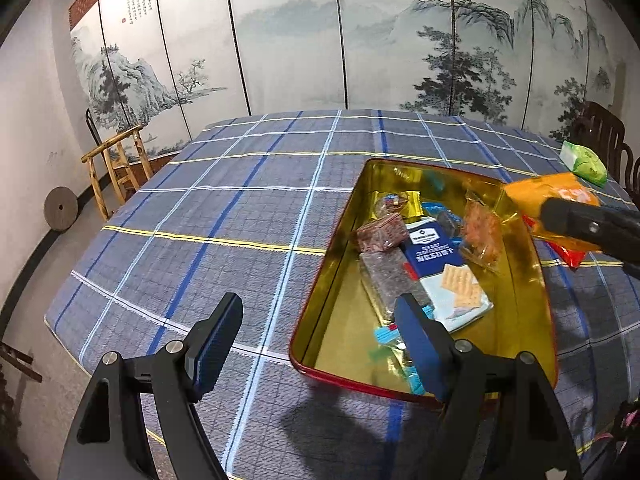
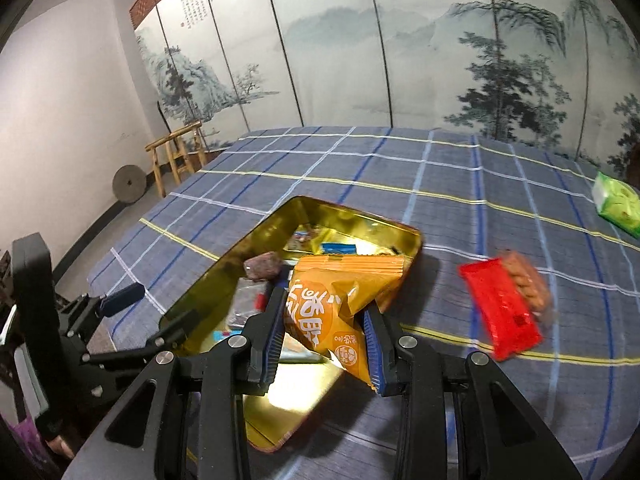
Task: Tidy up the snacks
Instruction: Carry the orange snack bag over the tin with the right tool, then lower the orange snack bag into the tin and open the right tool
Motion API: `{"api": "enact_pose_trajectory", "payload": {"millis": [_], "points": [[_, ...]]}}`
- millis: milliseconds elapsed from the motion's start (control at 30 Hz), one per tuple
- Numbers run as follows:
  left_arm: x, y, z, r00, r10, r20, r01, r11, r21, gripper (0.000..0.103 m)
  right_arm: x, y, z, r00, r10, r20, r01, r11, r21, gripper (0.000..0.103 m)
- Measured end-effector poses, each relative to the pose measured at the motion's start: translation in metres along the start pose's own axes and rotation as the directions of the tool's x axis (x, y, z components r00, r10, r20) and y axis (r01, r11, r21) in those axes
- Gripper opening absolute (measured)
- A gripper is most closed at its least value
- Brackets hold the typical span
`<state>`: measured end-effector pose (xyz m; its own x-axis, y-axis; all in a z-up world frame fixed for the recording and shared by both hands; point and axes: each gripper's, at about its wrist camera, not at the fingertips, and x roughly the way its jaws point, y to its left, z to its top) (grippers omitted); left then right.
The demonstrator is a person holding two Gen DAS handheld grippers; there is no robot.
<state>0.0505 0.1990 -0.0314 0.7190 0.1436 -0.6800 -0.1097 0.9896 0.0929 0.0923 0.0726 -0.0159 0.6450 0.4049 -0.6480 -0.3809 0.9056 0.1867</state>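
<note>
Here, in the left wrist view, the left gripper (image 1: 320, 340) angles downward at lower centre, jaws spread and empty, straddling the gold tin's (image 1: 320, 300) rim. In the right wrist view, the right gripper (image 2: 324, 340) pinches an orange snack packet (image 2: 340, 300) at centre frame, above the tin.

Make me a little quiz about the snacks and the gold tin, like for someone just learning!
1. True or false: the right claw is shut on the orange packet.
2. Which snack lies on the tablecloth outside the gold tin? A) red packet B) blue cracker pack C) brown block
3. Fill in: the left claw is ____ and holds nothing.

Key: 1 true; 2 A; 3 open
</note>
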Motion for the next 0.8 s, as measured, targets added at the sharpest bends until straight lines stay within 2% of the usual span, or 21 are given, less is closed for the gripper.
{"api": "enact_pose_trajectory", "payload": {"millis": [100, 367, 800], "points": [[0.003, 0.006, -0.001, 1.0, -0.004, -0.007, 0.004, 1.0, -0.008, 0.08, 0.011, 0.006, 0.004, 1.0, 0.007, -0.013, -0.007, 1.0, -0.006, 0.036], [0.007, 0.021, -0.005, 1.0, -0.005, -0.016, 0.004, 0.999, -0.034, 0.081, 0.042, 0.013, 0.017, 0.999, 0.019, -0.05, -0.018, 1.0, 0.02, 0.036], [0.009, 0.032, -0.006, 1.0, -0.001, -0.023, 0.0, 0.999, -0.038, 0.084, 0.076, 0.014, 0.031, 0.996, -0.013, -0.085, 0.017, 0.999, 0.048, 0.036]]}}
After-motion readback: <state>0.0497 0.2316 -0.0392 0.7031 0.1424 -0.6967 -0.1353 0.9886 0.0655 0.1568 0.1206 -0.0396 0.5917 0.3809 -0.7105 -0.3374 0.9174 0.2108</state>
